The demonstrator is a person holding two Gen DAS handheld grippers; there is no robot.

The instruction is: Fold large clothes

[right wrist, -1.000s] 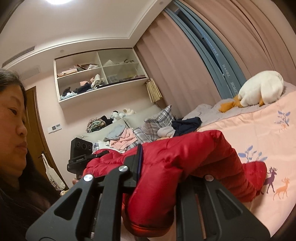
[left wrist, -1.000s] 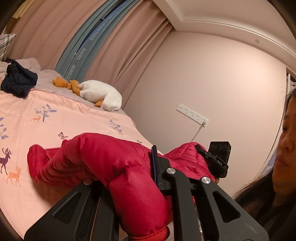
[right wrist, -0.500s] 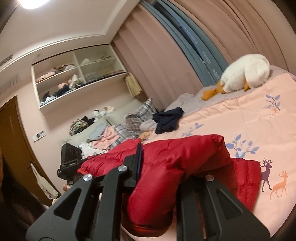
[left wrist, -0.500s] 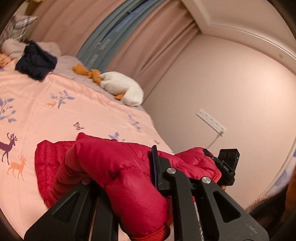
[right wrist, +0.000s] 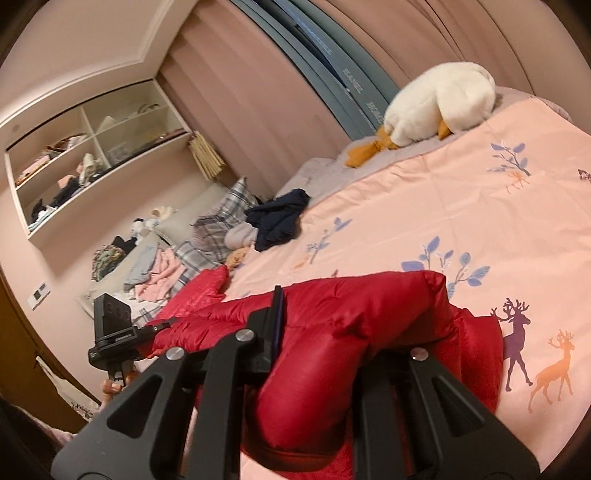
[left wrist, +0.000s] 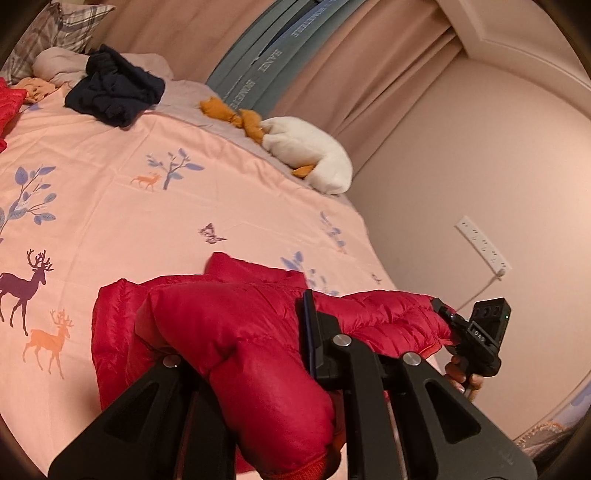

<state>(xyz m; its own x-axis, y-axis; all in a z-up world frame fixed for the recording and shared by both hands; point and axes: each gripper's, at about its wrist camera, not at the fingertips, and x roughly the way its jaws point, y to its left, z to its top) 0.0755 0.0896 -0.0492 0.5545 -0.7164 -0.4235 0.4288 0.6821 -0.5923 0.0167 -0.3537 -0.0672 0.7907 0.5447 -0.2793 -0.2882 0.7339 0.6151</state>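
Observation:
A red puffer jacket (left wrist: 240, 321) is stretched between both grippers, low over the pink quilt (left wrist: 110, 206). Its far fold rests on the quilt. My left gripper (left wrist: 243, 343) is shut on a thick bunch of the jacket, which bulges out between the fingers. In the right wrist view my right gripper (right wrist: 347, 336) is likewise shut on the jacket (right wrist: 351, 310). Each view shows the other gripper clamped on the far end: the right gripper (left wrist: 443, 312) and the left gripper (right wrist: 162, 325). A hand (left wrist: 461, 376) holds the right one.
A navy garment (left wrist: 114, 88) and plaid pillows (left wrist: 55, 29) lie at the head of the bed. A white plush goose (left wrist: 310, 151) sits by the curtains. More red quilted fabric (right wrist: 207, 291) lies near the pillows. A wall (left wrist: 461, 166) with a power strip (left wrist: 484, 243) borders the bed.
Both grippers have sunk and moved forward over the bed with the jacket. More of the jacket now rests on the quilt. The person's face has left both views.

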